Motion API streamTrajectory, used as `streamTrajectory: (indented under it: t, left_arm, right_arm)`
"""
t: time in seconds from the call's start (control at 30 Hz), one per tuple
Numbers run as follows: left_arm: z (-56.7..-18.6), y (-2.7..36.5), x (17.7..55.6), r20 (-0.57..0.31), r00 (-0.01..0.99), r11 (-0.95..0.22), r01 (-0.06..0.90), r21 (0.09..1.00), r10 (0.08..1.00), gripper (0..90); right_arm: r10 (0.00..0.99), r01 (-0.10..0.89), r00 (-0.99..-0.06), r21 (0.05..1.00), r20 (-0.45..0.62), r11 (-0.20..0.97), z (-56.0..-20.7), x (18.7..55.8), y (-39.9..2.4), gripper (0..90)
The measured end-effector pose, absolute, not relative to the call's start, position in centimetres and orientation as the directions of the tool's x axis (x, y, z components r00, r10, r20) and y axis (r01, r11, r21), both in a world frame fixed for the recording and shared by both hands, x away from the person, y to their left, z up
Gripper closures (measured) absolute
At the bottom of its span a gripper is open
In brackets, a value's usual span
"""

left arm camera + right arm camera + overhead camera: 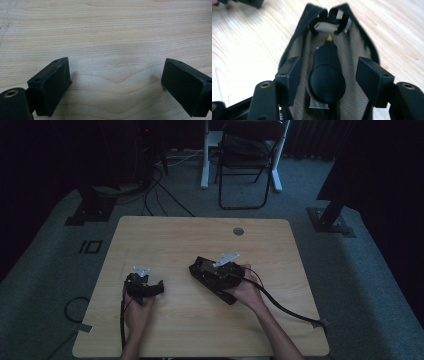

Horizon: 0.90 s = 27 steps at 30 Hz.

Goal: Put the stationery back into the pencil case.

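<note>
A black zip pouch (358, 45) with tan lining lies open on the wooden table (200, 235). Inside it rests a black bulb-shaped tool (327, 82) with a yellow tip. My right gripper (328, 72) is open, its jaws standing on either side of the tool and not touching it. In the high view the right gripper (214, 272) sits right of centre over the pouch (199, 266), held by a hand. My left gripper (115, 80) is open over bare wood with nothing between its fingers. It is at the table's left front (145, 287).
A round cable hole (238, 231) is in the table's far side. A black folding chair (247, 155) and stand bases (92, 212) are on the carpet beyond. Cables trail from both grippers off the front edge. The left gripper (242, 2) shows at the right gripper view's top left.
</note>
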<state>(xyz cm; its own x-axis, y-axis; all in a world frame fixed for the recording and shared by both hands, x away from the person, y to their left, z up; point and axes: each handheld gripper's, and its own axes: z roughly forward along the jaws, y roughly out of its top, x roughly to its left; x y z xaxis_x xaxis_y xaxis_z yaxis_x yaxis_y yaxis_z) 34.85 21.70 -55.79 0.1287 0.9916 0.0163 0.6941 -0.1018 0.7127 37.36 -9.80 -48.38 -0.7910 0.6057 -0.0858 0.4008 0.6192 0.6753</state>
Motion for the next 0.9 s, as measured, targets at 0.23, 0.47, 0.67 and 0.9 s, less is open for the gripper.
streamTrajectory:
  t: [0.23,0.47,0.67,0.9]
  left_arm:
    - [-55.8,21.8,34.8,0.021,0.134,-0.109,0.697,0.709,0.991,8.8]
    - [-55.8,21.7,34.8,0.02,0.133,-0.108,0.698,0.708,0.991,8.8]
    - [-55.8,21.7,34.8,0.021,0.135,-0.11,0.697,0.709,0.991,8.8]
    - [-55.8,21.7,34.8,0.02,0.133,-0.108,0.696,0.71,0.991,8.8]
  right_arm:
    - [0.608,0.355,-0.787,0.729,-0.105,0.585,-46.6,36.4,-10.6,34.5]
    - [0.628,0.332,-0.765,0.752,-0.139,0.57,-45.3,35.9,-11.6,42.6]
    - [0.677,0.368,-0.727,0.766,-0.116,0.527,-45.5,36.3,-13.0,49.4]
    - [0.715,0.409,-0.693,0.766,-0.093,0.496,-46.5,36.9,-14.8,50.4]
